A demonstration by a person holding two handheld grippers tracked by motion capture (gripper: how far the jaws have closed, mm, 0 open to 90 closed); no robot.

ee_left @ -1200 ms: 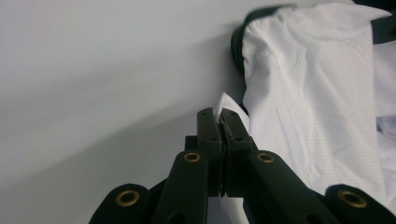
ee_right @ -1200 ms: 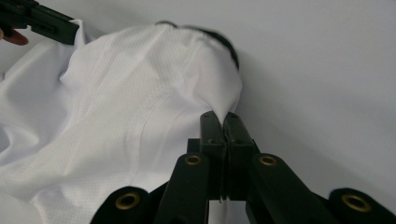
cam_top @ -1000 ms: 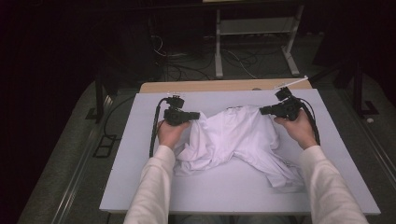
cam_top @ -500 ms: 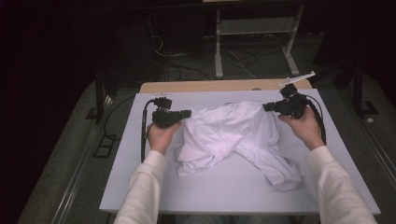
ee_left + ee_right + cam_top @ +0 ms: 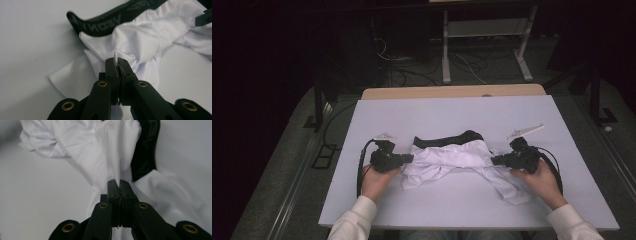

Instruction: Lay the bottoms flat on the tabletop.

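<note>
A white garment with a black lettered waistband lies bunched on the white table, stretched between both hands. My left gripper is shut on a fold of the white cloth at the garment's left edge; the fabric sticks up between its pads. At the right edge my right gripper is shut on another fold, pinched thin between its tips. The waistband curves along the garment's far side, and it shows as a dark strip in the right gripper view.
A loose white end of the garment trails toward the table's front right. Black cables loop from each gripper. Beyond the table stands a wooden edge, a metal frame and floor cables in the dark.
Both grippers have come down and toward the person with the garment. The cloth, earlier lifted and spread at the table's far half, now lies low and bunched, with the black waistband showing.
</note>
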